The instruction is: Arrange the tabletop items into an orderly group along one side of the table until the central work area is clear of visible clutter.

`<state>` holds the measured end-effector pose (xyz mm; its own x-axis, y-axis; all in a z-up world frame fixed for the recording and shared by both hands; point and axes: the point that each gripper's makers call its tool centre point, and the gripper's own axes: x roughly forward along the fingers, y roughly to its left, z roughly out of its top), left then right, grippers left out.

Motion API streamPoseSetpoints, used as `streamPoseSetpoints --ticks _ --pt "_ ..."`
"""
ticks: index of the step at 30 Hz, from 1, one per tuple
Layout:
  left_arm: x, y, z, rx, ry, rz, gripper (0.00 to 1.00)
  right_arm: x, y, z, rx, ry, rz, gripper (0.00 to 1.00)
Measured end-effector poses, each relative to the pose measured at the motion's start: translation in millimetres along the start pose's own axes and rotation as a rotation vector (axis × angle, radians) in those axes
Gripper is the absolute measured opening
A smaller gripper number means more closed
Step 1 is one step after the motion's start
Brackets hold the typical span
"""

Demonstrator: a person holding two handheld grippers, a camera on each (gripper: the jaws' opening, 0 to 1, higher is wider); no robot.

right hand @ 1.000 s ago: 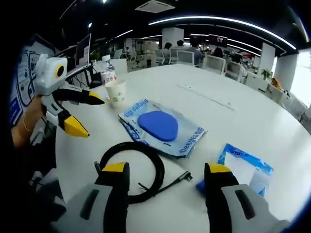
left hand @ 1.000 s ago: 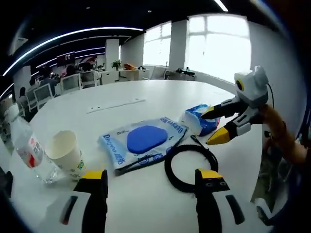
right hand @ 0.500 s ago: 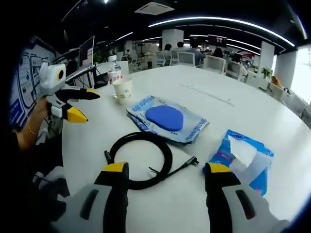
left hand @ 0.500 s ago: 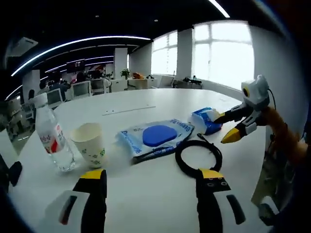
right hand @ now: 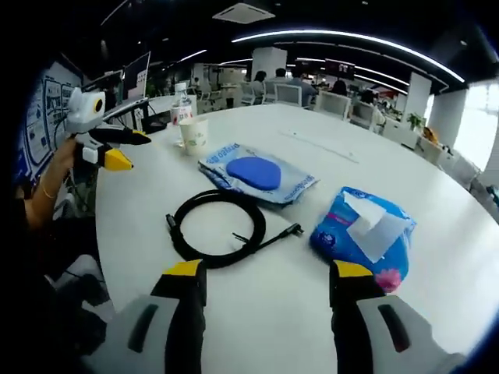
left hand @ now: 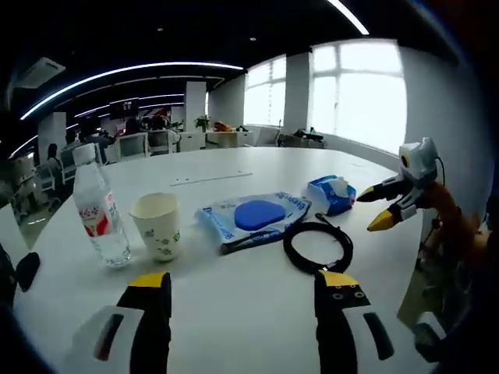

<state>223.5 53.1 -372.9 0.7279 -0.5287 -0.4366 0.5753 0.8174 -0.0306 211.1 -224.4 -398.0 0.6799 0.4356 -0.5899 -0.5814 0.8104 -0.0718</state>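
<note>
Right gripper view is pulled back from a second ago, both grippers [right hand: 261,284] [left hand: 238,292] kept apart-jawed and empty, so the tissue pack [right hand: 363,234], coiled cable [right hand: 218,227], blue pouch [right hand: 256,174], cup [left hand: 157,226] and bottle [left hand: 100,218] are left scattered mid-table, ungrouped.

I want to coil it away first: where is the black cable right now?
In the right gripper view the coiled black cable lies on the white table, between the blue-pad packet and the tissue pack.
</note>
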Motion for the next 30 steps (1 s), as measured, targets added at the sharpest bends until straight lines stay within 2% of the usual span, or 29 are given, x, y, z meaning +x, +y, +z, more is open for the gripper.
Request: streamPoseSetpoints --ticks 3,8,13,18,22,26,30 --pt "-8.8 -1.4 -4.0 0.015 -0.006 0.000 0.75 -7.7 2.2 -6.9 0.012 -0.003 0.002 0.61" --pt "-26.7 2.6 -9.8 0.059 -0.025 0.040 0.76 -23.4 3.8 -16.1 -0.023 -0.016 -0.043 0.63" --pt "-40.5 -0.4 -11.5 0.047 -0.058 0.035 0.79 -35.9 18.6 -20.1 -0.006 -0.042 -0.024 0.65" --pt "-49.5 -4.7 -16.8 0.104 -0.061 0.048 0.85 -45.9 24.5 -21.3 -0.010 -0.056 -0.032 0.67" --pt "-57.6 -17.2 -14.3 0.126 -0.097 0.003 0.92 -57.1 28.5 -19.1 0.000 -0.093 -0.041 0.69" --pt "-59.1 -19.9 -17.2 0.159 -0.085 0.014 0.98 -61.9 32.2 -21.6 -0.007 -0.095 -0.044 0.69" --pt "-58.2 -16.8 -26.0 0.130 -0.050 0.020 1.00 -62.4 35.8 -25.7 0.006 -0.086 -0.031 0.71"
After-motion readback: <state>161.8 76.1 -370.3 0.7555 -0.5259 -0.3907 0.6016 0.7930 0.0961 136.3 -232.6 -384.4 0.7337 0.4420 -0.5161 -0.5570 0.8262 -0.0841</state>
